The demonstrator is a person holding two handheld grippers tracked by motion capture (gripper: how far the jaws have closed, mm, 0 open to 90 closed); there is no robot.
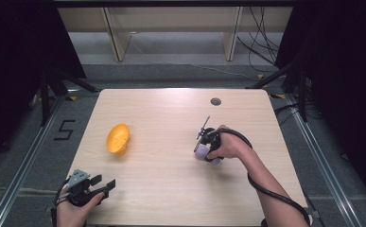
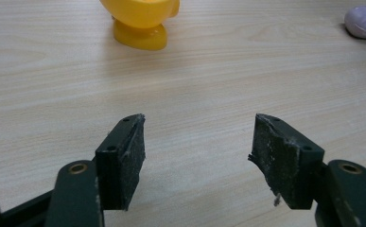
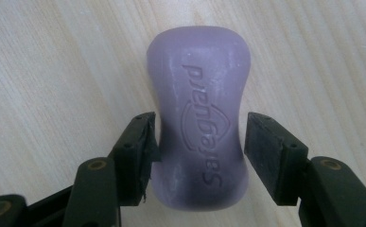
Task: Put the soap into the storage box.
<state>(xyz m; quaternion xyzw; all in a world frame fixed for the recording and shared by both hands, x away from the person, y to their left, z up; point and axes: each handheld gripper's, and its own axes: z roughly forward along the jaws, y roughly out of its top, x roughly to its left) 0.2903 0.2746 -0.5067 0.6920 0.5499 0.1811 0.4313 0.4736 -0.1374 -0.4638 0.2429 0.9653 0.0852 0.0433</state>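
Straddling one purple soap bar [image 3: 198, 118] with my right claw [image 3: 199, 142]. Bar lies flat on the table [image 1: 171, 118], "Safeguard" embossed face up, waist between my jaws. Left pad sits at or against the bar's side; right pad stands just clear, a thin strip of tabletop visible between pad and soap. So not clamped: jaws partly spread around the bar, no squeeze.

From the high view the right claw [image 1: 204, 144] points down at the bar [image 1: 202, 152], right of table centre, my hand wrapped over the body, cable looping back along the forearm.

Left claw [image 1: 88, 187] rests at the near left corner, jaws released and spread wide. In its own view [image 2: 197, 151] nothing between the pads, just bare wood.

Count:
- soap bars: one, also seen at the far right edge of the left gripper view [image 2: 365, 22]
- orange-yellow plastic piece [image 1: 117, 138]: one, left of centre, well apart from both claws; looks like a cup on a foot [image 2: 140, 21], exact shape unclear
- round grommet hole [image 1: 215, 101]: one, near the table's far edge
- claws: two
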